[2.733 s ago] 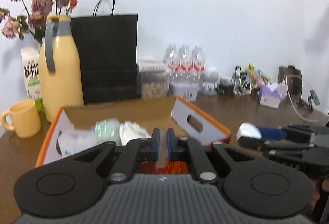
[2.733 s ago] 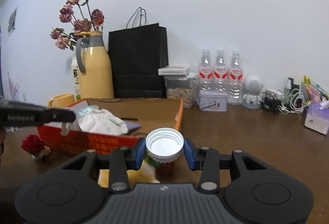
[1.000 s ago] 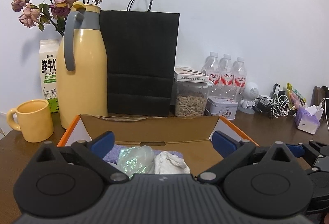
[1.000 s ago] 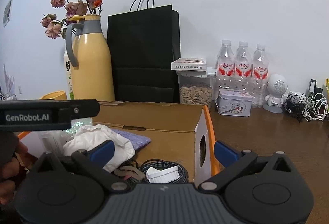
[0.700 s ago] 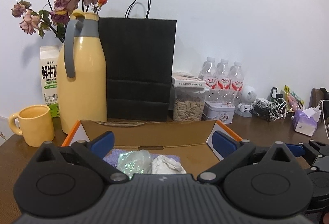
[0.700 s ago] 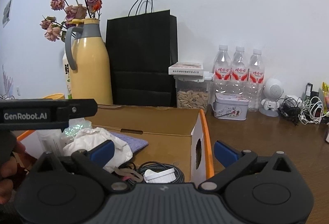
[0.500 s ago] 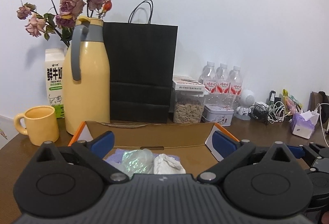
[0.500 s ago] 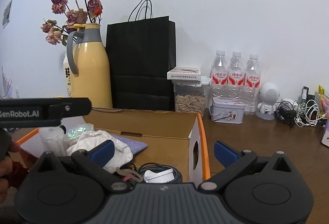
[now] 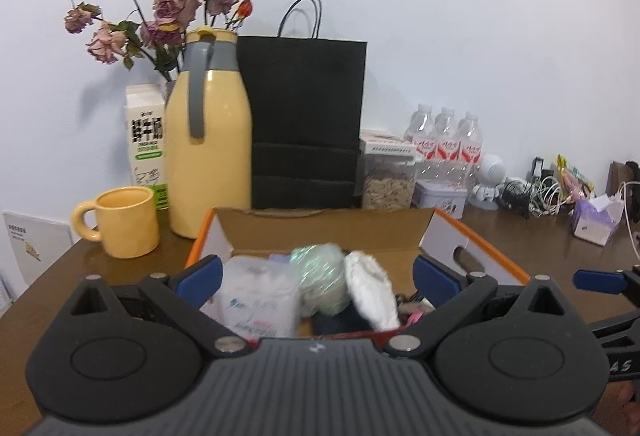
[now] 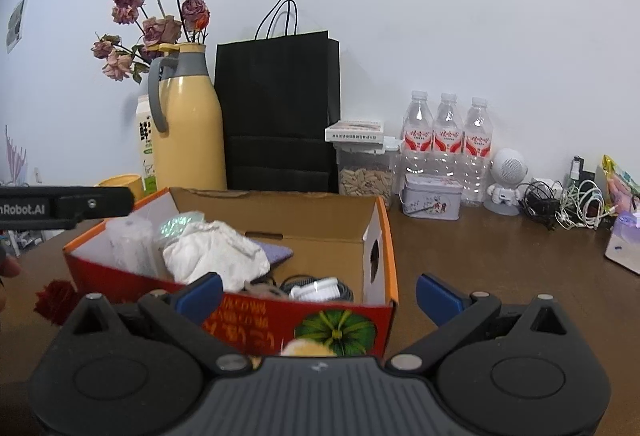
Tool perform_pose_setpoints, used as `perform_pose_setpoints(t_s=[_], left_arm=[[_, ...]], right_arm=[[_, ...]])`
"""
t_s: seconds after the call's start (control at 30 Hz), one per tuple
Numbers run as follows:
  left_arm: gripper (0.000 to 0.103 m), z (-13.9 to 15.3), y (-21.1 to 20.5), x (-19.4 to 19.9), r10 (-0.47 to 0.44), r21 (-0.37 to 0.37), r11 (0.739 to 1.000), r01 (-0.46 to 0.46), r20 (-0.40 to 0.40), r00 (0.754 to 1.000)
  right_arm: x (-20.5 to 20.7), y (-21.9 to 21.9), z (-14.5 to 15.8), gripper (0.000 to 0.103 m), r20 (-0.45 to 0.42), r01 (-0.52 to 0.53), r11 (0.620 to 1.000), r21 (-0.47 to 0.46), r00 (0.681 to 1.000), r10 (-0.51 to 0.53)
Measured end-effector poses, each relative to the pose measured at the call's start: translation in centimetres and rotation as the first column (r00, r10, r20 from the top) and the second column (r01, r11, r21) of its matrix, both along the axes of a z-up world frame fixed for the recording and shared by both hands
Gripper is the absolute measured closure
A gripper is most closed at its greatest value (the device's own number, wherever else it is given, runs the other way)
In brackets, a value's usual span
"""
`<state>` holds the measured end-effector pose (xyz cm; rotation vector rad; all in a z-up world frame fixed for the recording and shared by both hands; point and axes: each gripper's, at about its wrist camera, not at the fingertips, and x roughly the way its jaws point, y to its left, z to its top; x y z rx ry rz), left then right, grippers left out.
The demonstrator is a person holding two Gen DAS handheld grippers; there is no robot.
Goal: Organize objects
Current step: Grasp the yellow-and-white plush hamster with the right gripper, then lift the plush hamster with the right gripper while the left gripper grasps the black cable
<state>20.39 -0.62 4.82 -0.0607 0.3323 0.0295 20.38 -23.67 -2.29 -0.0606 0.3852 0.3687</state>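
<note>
An open cardboard box (image 10: 380,232) of tissues, cloth and cables sits on the tabletop (image 10: 500,260). Both the left tool (image 9: 316,278) and the right tool (image 10: 318,296) hover near the box, fingers spread wide, holding nothing.

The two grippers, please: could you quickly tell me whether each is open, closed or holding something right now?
Left gripper: open, holding nothing.
Right gripper: open, holding nothing.

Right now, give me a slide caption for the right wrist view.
Open right gripper hovers before the cardboard box holding a white cloth and coiled cable.
</note>
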Motion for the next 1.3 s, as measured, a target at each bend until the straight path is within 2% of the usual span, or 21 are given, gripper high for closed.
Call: perform_pose_setpoints(t_s=[0.5,0.87,0.93,1.03,1.07,1.1,1.3], left_arm=[[0.0,-0.9,2.8,-4.4,0.033,0.018,0.999,-0.032,-0.067,0.997],[0.0,-1.3,3.8,-6.1,0.05,-0.008,0.999,-0.051,-0.083,0.995],[0.0,-1.5,4.0,-6.2,0.052,-0.014,0.998,-0.053,-0.089,0.995],[0.0,-1.8,4.1,-6.3,0.051,-0.021,0.998,-0.053,-0.097,0.994],[0.0,-1.9,4.1,-6.3,0.05,-0.023,0.998,-0.052,-0.099,0.994],[0.0,-1.9,4.1,-6.3,0.048,-0.024,0.998,-0.051,-0.101,0.994],[0.0,-1.9,3.8,-6.3,0.042,-0.023,0.999,-0.044,-0.103,0.994]], right_arm=[[-3.9,-1.3,-2.3,0.0,-0.1,-0.017,0.999,-0.044,0.995,0.012],[-3.8,0.8,-3.1,0.001,-0.178,-0.09,0.995,-0.048,0.981,0.08],[-3.7,1.7,-3.4,0.006,-0.194,-0.103,0.993,-0.063,0.977,0.089],[-3.6,2.8,-4.0,0.02,-0.213,-0.113,0.99,-0.088,0.973,0.093],[-3.6,3.1,-4.1,0.031,-0.214,-0.113,0.988,-0.102,0.973,0.09],[-3.7,3.2,-4.3,0.045,-0.216,-0.118,0.987,-0.11,0.972,0.092],[-4.3,3.1,-4.3,0.052,-0.198,-0.138,0.984,-0.108,0.973,0.115]])
